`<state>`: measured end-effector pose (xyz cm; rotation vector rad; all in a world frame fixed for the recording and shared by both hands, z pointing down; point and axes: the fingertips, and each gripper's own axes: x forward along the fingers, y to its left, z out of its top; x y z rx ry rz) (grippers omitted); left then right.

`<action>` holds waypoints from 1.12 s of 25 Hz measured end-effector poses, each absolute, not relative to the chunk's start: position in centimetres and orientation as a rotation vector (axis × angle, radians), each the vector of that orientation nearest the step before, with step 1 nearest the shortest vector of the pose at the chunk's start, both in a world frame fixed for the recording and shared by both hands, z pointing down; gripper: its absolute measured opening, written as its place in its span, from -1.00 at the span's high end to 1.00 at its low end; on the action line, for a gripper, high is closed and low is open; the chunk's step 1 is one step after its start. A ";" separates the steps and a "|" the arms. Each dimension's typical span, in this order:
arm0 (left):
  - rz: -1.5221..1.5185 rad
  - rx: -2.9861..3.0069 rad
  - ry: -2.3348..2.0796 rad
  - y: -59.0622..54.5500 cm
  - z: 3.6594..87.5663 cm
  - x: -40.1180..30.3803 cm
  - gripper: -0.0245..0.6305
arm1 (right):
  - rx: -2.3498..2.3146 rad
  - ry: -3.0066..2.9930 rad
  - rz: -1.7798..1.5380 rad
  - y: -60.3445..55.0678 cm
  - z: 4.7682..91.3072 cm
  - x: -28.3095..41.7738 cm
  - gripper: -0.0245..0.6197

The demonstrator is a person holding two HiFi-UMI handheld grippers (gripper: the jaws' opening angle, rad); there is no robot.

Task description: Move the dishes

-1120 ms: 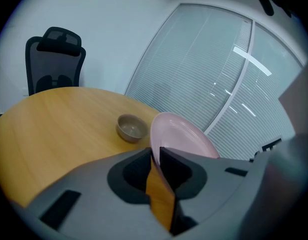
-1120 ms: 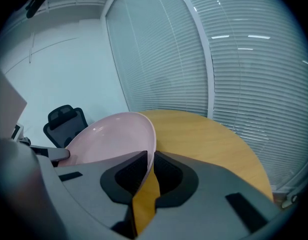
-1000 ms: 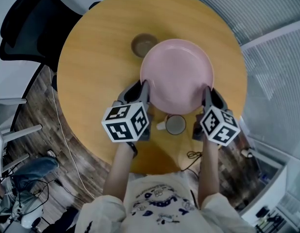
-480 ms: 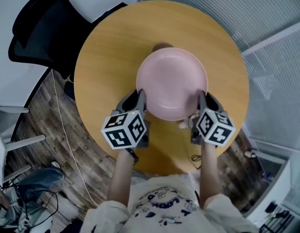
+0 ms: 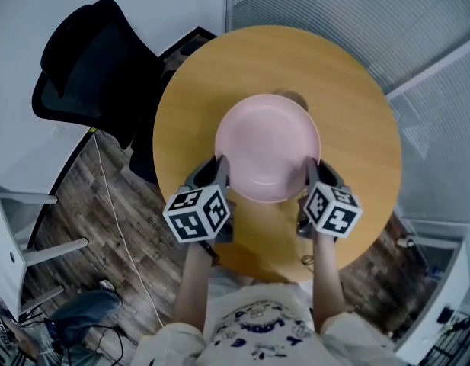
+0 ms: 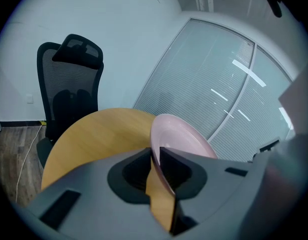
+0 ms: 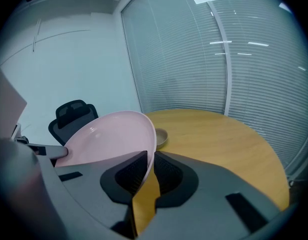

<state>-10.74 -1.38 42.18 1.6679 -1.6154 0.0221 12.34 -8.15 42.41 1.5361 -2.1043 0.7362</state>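
Observation:
A large pink plate (image 5: 267, 147) hangs level above the round wooden table (image 5: 196, 97), held from both sides. My left gripper (image 5: 220, 165) is shut on its left rim and my right gripper (image 5: 310, 168) is shut on its right rim. In the left gripper view the plate (image 6: 179, 134) runs edge-on out of the shut jaws (image 6: 156, 159). In the right gripper view the plate (image 7: 111, 136) leaves the jaws (image 7: 149, 165) to the left. A small brown bowl (image 5: 295, 97) peeks out past the plate's far edge and shows on the table (image 7: 160, 136).
A black office chair (image 5: 90, 59) stands at the table's far left. A glass wall with blinds (image 5: 425, 29) runs along the right. A cable (image 5: 116, 219) lies on the wood floor to the left. Whatever stands under the plate is hidden.
Both grippers have carried the plate up and toward the table's middle. The mug seen at its near edge is now hidden under it, and the brown bowl is mostly covered.

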 end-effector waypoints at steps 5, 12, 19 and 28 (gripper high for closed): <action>0.035 1.701 -1.594 -1.3 41.5 -14.2 0.76 | 1.575 -2.078 0.743 -7.2 42.0 9.3 0.80; 0.055 1.715 -1.578 -2.1 41.3 -17.4 0.76 | 1.599 -2.038 0.750 -7.6 42.0 6.4 0.80; 0.091 1.678 -1.615 -2.9 42.1 -19.8 0.76 | 1.557 -2.033 0.755 -9.0 43.3 3.8 0.80; 0.105 1.624 -1.639 -4.0 44.1 -20.0 0.76 | 1.495 -2.036 0.757 -10.5 45.2 3.4 0.80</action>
